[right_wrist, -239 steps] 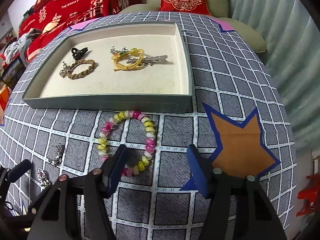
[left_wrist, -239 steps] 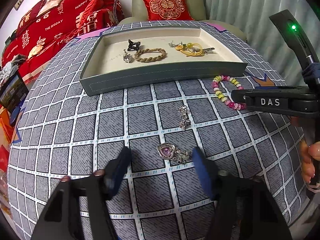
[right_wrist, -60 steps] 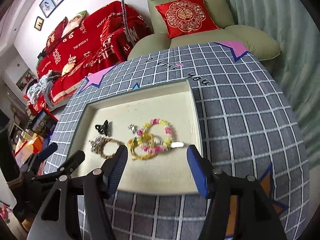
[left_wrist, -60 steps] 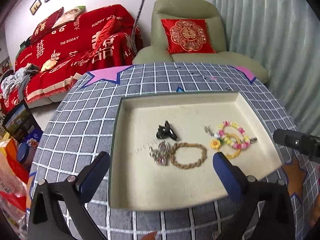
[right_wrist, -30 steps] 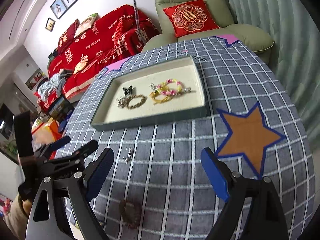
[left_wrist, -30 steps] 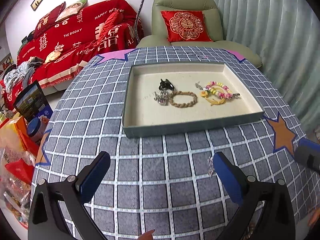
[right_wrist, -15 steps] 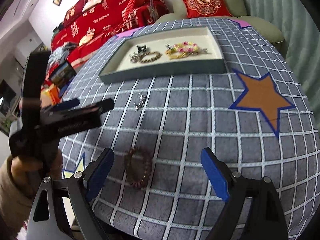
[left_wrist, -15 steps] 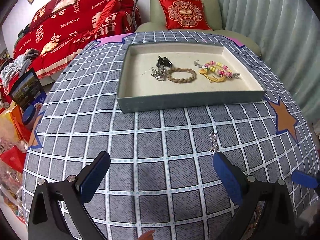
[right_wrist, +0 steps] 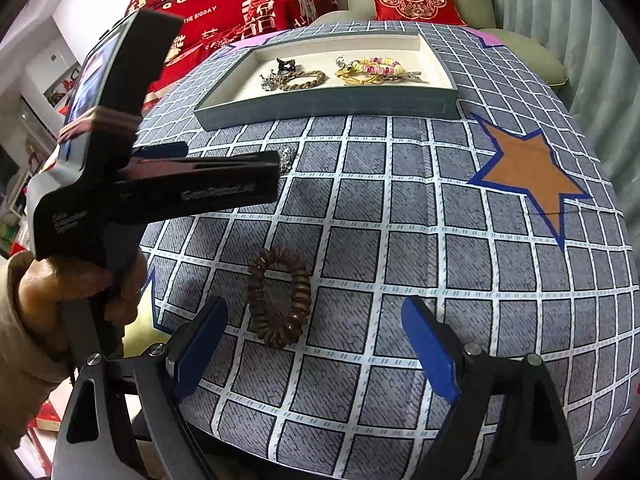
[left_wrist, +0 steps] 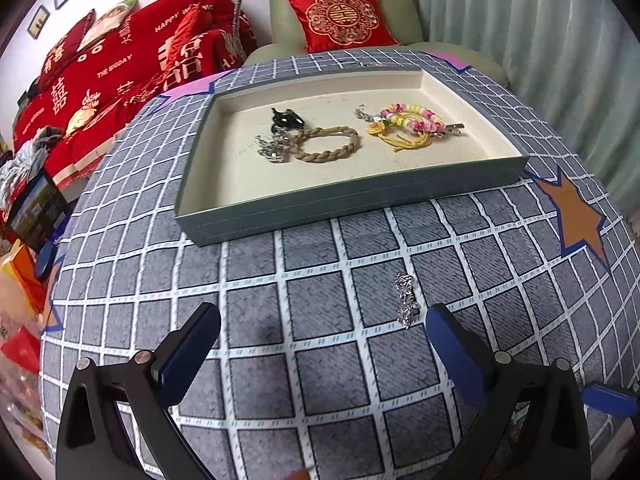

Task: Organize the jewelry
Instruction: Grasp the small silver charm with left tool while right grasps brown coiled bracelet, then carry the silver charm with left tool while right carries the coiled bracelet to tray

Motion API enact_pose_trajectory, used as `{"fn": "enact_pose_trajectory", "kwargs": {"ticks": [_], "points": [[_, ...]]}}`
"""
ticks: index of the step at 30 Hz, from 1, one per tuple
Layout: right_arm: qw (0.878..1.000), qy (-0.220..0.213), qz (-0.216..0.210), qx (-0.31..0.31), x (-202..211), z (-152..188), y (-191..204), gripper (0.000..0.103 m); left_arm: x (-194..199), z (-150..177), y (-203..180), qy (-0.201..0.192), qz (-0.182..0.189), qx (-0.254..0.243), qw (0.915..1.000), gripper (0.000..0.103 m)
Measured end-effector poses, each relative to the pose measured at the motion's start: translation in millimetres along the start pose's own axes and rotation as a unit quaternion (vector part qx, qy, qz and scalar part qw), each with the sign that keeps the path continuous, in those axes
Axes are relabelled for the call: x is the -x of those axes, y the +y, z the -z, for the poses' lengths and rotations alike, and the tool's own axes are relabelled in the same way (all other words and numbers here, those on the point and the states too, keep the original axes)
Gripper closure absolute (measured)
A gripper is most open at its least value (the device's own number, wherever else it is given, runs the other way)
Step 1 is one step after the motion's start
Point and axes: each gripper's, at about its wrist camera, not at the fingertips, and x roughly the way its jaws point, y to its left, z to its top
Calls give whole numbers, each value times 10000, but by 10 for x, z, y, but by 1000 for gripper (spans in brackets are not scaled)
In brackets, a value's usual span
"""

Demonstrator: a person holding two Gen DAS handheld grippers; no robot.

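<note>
A grey jewelry tray (left_wrist: 360,194) (right_wrist: 328,106) sits at the far side of the checked table. It holds a rope bracelet (left_wrist: 326,144), a black clip (left_wrist: 286,118), a silver piece (left_wrist: 274,148) and a pink-yellow bead bracelet (left_wrist: 412,114) on yellow cord. A silver chain (left_wrist: 405,298) (right_wrist: 286,155) lies on the cloth, just ahead of my open, empty left gripper (left_wrist: 320,338), near its right finger. A brown wooden bead bracelet (right_wrist: 280,298) lies between the fingers of my open, empty right gripper (right_wrist: 316,334). The left gripper body (right_wrist: 160,188) shows at the left.
An orange star patch (right_wrist: 528,176) (left_wrist: 576,220) marks the cloth on the right. A green armchair with a red cushion (left_wrist: 340,16) and a red-covered sofa (left_wrist: 120,64) stand behind the table. The near table edge runs close to both grippers.
Both grippers have drawn back from the tray and dropped low toward the near table. The left has neared the silver chain; the right has closed in on the brown bracelet.
</note>
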Motion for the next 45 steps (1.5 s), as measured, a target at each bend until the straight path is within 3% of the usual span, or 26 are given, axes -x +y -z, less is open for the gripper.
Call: {"fn": "enact_pose_trajectory", "kwargs": {"ticks": [6,8,14,17,20,25,28,32,45], "points": [[9999,59,77,53,-95,14,65,13,-106,-24,-14,70,90,42,9999,0],[9998,54,120,141,-122,18,112,13,-135,-25,-30,120,120,4,9999,11],[9993,71,288,212,-213,15,172,13,-157,-20,-82,71,233,-94,9997,14],[9978,20,530,391,-234,12,222,20,-134,-23,-124,33,355,-196,9992,27],[9957,-14,747,539,-237,31,257,30,-114,-31,-188,5,336,-313,9989,31],[9950,-75,820,560,-192,46,233,54,-70,-27,-264,0,571,-486,9972,60],[9951,-108,832,528,-168,47,206,69,-43,-11,-333,-15,622,-642,9960,87],[9965,-135,716,411,-138,38,131,78,-18,16,-314,-13,668,-595,9960,87],[9993,-229,279,-138,32,-50,-151,79,279,190,17,-179,895,-24,9958,87]]}}
